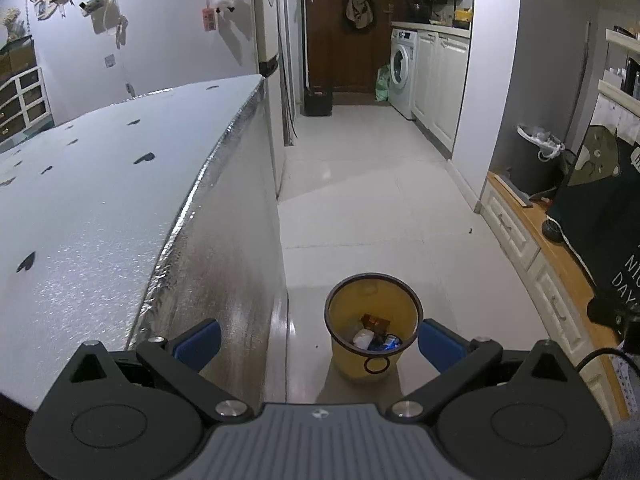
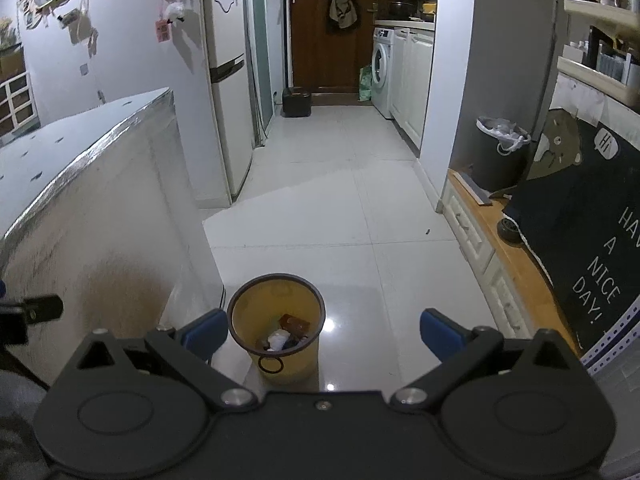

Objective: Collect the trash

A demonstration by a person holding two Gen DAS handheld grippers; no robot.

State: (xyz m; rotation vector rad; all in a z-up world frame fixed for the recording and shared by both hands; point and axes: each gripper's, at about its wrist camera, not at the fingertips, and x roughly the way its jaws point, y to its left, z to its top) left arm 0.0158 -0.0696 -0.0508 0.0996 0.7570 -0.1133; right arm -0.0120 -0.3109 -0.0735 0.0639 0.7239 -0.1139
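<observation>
A small yellow trash bin point(image 1: 374, 364) with a dark rim stands on the tiled floor beside a silver-covered table point(image 1: 100, 200). It holds several pieces of trash point(image 1: 376, 334): a brown packet, white paper and something blue. My left gripper point(image 1: 318, 342) is open and empty, above and in front of the bin. In the right wrist view the bin point(image 2: 286, 360) with its trash point(image 2: 286, 334) stands left of centre. My right gripper point(image 2: 322, 334) is open and empty above it.
A low wooden cabinet point(image 2: 516, 264) with a dark printed cloth point(image 2: 592, 248) runs along the right. A dark bin with a white bag point(image 2: 502, 152) stands behind it. A fridge point(image 2: 228, 80), washing machine point(image 2: 382, 68) and a black box point(image 2: 297, 102) stand down the corridor.
</observation>
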